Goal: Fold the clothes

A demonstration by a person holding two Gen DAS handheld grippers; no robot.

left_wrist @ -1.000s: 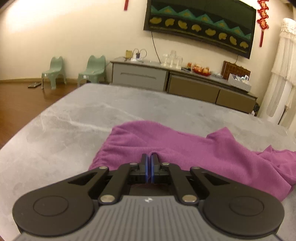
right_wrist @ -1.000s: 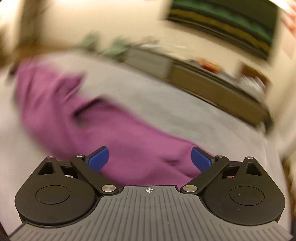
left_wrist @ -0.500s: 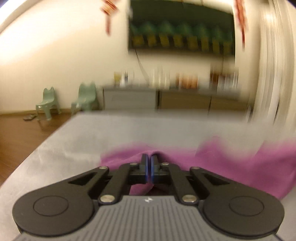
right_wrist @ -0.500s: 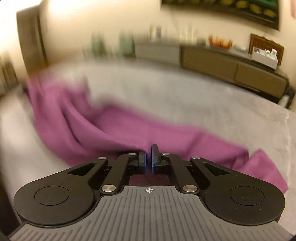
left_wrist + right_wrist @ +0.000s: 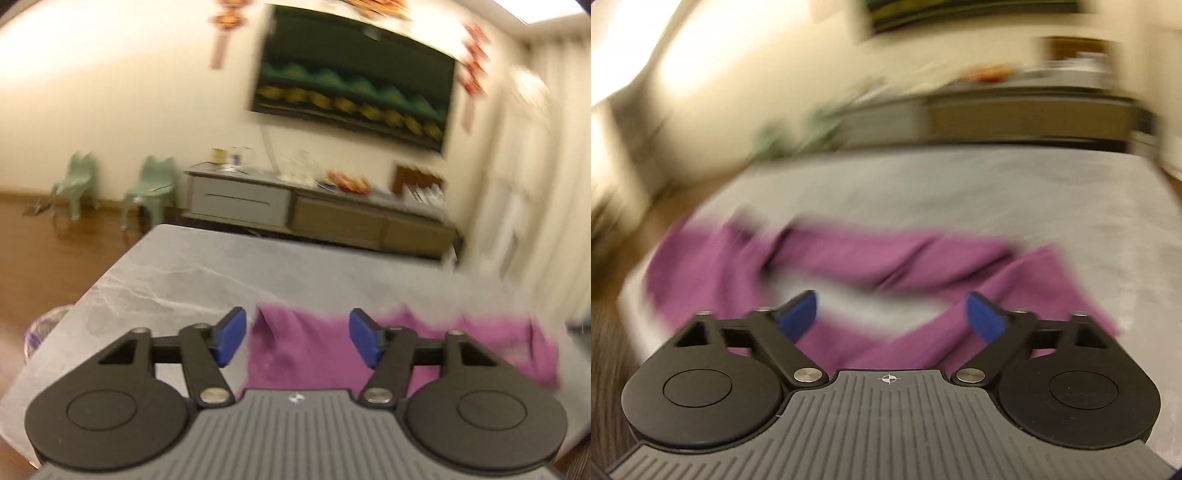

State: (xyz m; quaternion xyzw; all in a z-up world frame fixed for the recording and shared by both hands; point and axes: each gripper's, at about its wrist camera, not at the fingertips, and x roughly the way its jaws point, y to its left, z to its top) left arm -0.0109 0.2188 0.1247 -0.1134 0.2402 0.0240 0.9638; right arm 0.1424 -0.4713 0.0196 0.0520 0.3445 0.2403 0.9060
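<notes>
**Lying loose on the grey counter, a purple garment with both sets of jaws parting above it**

Sprawling across the near part of the grey marbled counter, the purple garment lies crumpled, with folds and a long piece running out to the right in the right wrist view. A bare patch of counter shows through between two of its parts, close to the camera there. Both views are smeared by motion, so the exact edges of the cloth cannot be told.

Over the garment, the left gripper has its jaws opening; the blue pads stand apart, and cloth shows in the gap below them, but neither pad presses on it. The right gripper likewise has its jaws opening, spread wide, with the garment and a strip of counter seen between the pads and nothing pinched.

Beyond the garment, past the far edge of the counter, a long low cabinet stands against the wall with small things on top. Above the cabinet hangs a dark framed picture. Left of the cabinet, two pale green chairs stand on the wooden floor.
</notes>
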